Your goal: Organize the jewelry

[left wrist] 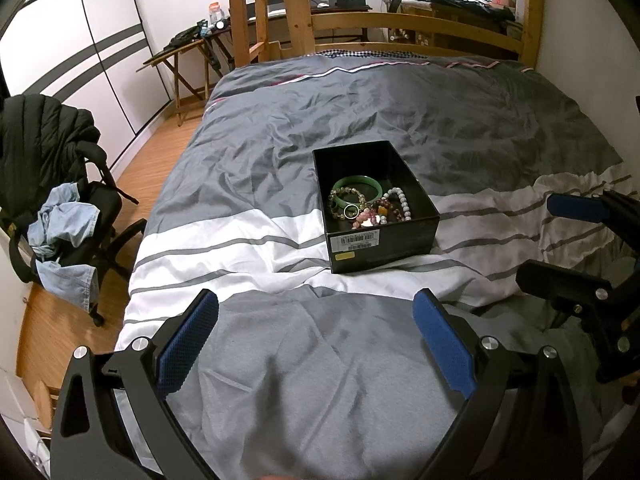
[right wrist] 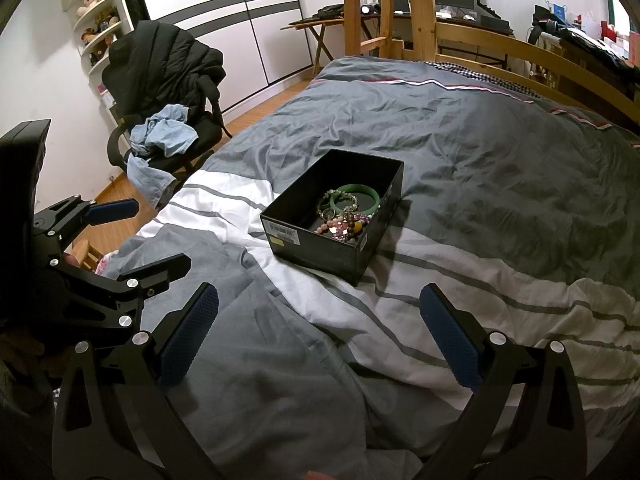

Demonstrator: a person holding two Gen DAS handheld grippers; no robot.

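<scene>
Left wrist view: jewelry all inside box on bed; none loose. Both grippers empty, jaws apart. Task looks near done.

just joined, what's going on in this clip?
A person holds two grippers over a bed. The left gripper and right gripper are both open and empty, short of a black box on the duvet. The jewelry, a green bangle and bead bracelets, lies piled inside the box. Nothing is being gripped.
</scene>
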